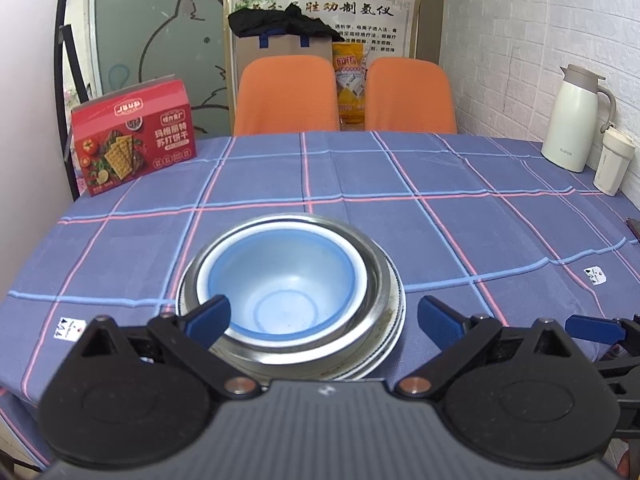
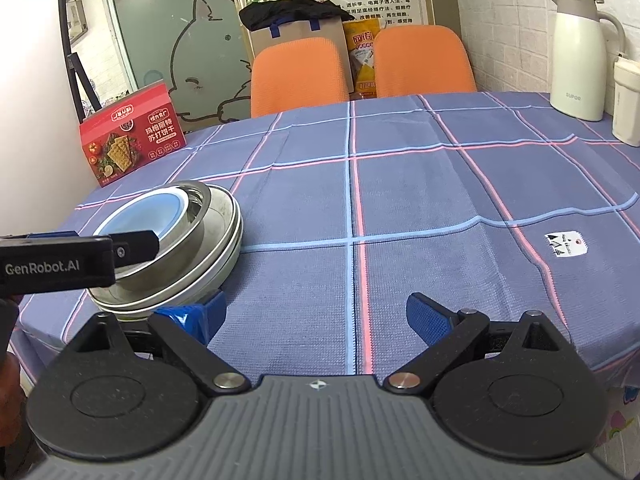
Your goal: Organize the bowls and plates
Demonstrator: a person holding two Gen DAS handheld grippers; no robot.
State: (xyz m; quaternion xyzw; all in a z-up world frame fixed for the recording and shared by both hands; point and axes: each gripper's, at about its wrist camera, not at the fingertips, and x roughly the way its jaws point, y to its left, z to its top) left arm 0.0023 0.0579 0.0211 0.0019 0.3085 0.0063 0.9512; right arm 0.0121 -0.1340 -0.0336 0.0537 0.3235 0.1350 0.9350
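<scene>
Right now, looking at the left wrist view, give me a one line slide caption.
Open left gripper poised at a blue bowl nested in a steel bowl on stacked plates.

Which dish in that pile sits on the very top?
The blue bowl, the smallest one. It nests inside the metal bowl, which rests on the white plates at the bottom. It alone is coloured; the others are steel or white.

A small break or dining room, likely in a shop or clinic: a checked cloth covers the tabletop (image 1: 360, 184); behind it stand two orange chairs (image 1: 286, 96) and a wall poster (image 1: 360, 12); a thermos jug (image 1: 576, 116) and cracker box (image 1: 134, 136) sit on it.
</scene>
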